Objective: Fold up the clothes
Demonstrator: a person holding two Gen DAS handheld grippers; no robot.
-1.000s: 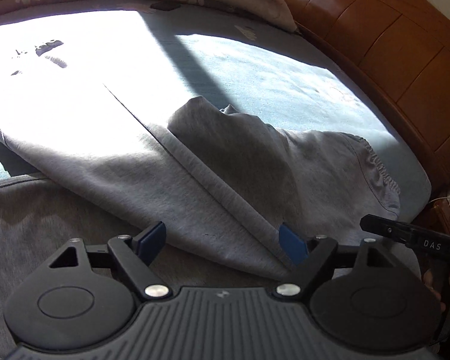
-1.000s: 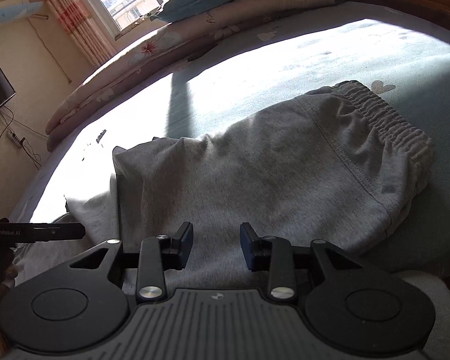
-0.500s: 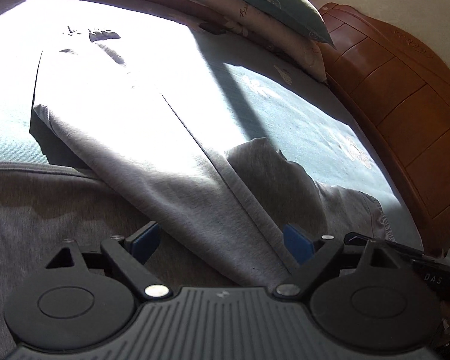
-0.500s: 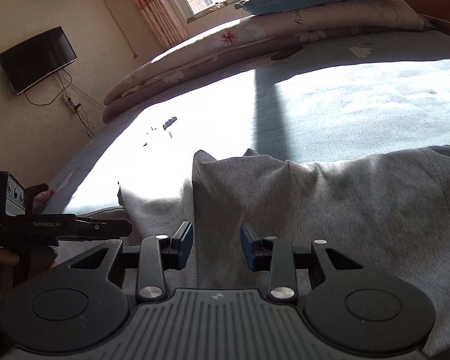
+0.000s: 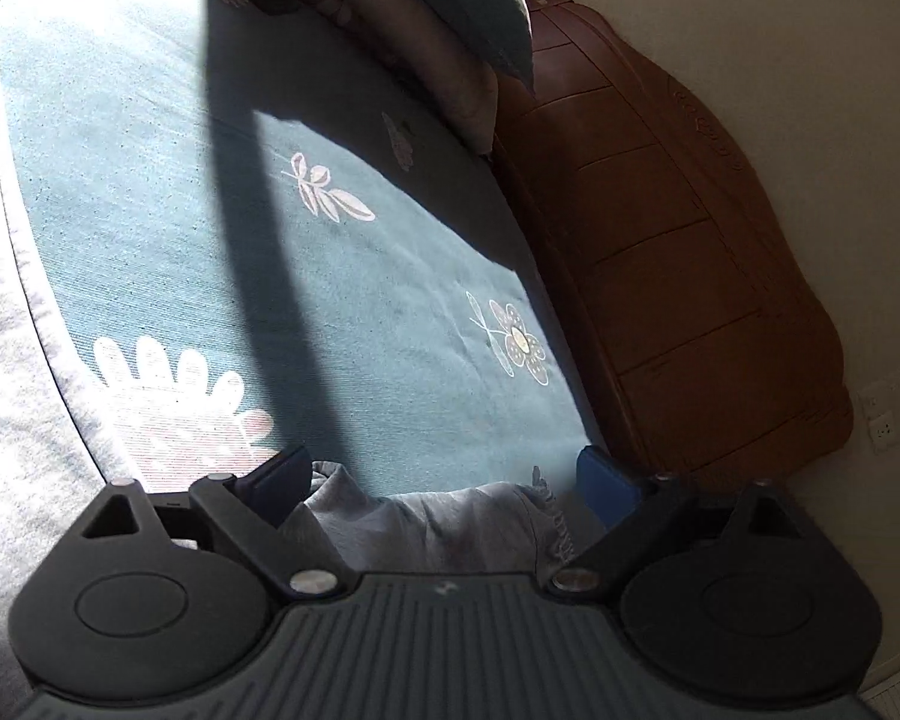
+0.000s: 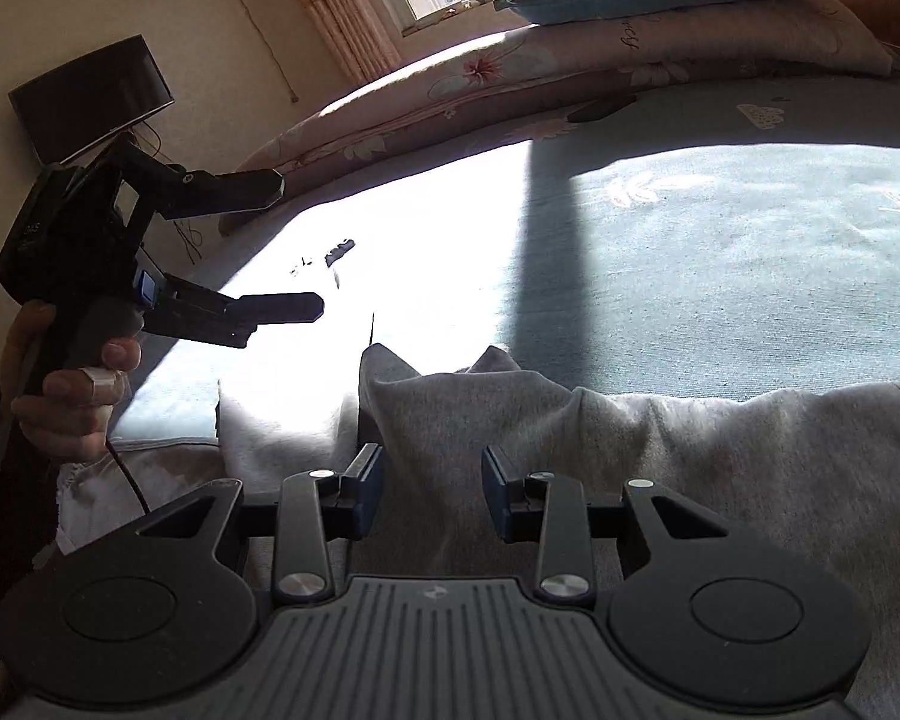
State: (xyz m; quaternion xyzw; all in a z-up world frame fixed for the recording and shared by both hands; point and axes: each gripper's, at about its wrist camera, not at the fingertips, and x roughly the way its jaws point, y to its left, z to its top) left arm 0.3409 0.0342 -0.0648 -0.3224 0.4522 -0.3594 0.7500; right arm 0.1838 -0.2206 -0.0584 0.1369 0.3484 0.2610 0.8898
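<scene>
Soft grey knit trousers [image 6: 660, 468], woven teal sheet [image 5: 342, 276], glossy wooden headboard [image 5: 678, 276]

Not much to read here tbh. The folded quilt [image 6: 630, 54] at the head of the bed has a bit of cursive script printed on it, but it's sideways and too small for me to make out the word. The body of the left tool [image 6: 270, 246] has some small pale characters on its dark casing, blurry, can't read them either.
</scene>
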